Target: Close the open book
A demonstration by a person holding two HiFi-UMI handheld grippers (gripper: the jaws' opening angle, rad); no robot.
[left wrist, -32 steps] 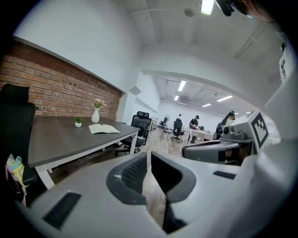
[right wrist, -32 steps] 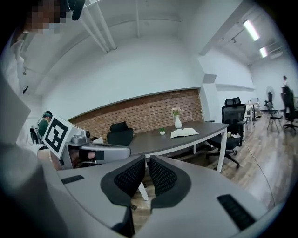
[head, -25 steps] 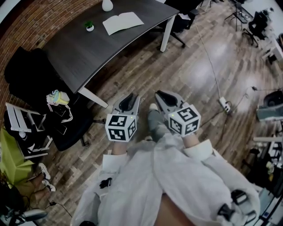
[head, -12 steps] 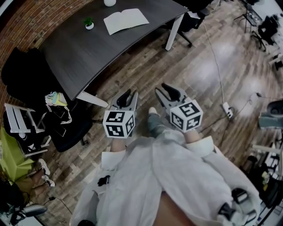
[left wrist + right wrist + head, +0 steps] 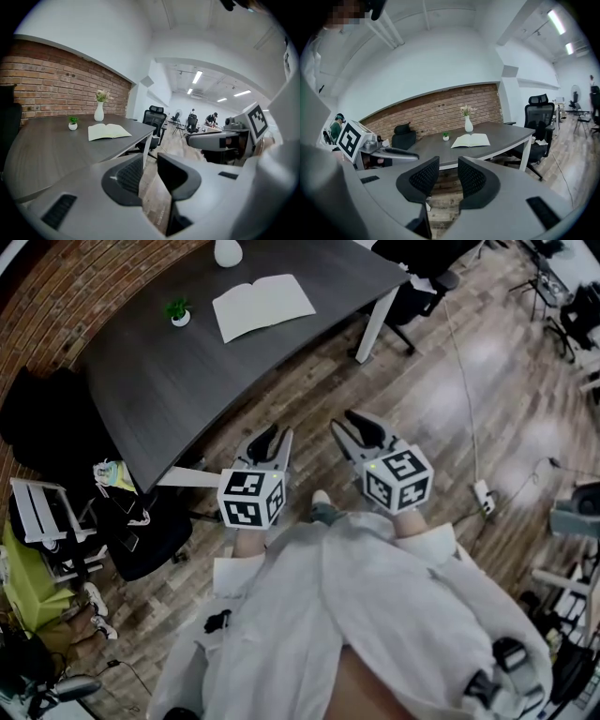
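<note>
Book [image 5: 263, 306], where? (A)
Lying open on the desk [image 5: 187, 371], at its far end, next to the small plant [image 5: 177, 311] and white vase [image 5: 226, 251]. (B)
Grippers? (A)
Left gripper [image 5: 267, 440]: short of the desk's near edge, over the floor, jaws a narrow gap apart, empty. Right gripper [image 5: 352, 426]: also short of the desk, jaws just been opening, moderately apart, nothing between. (B)
</note>
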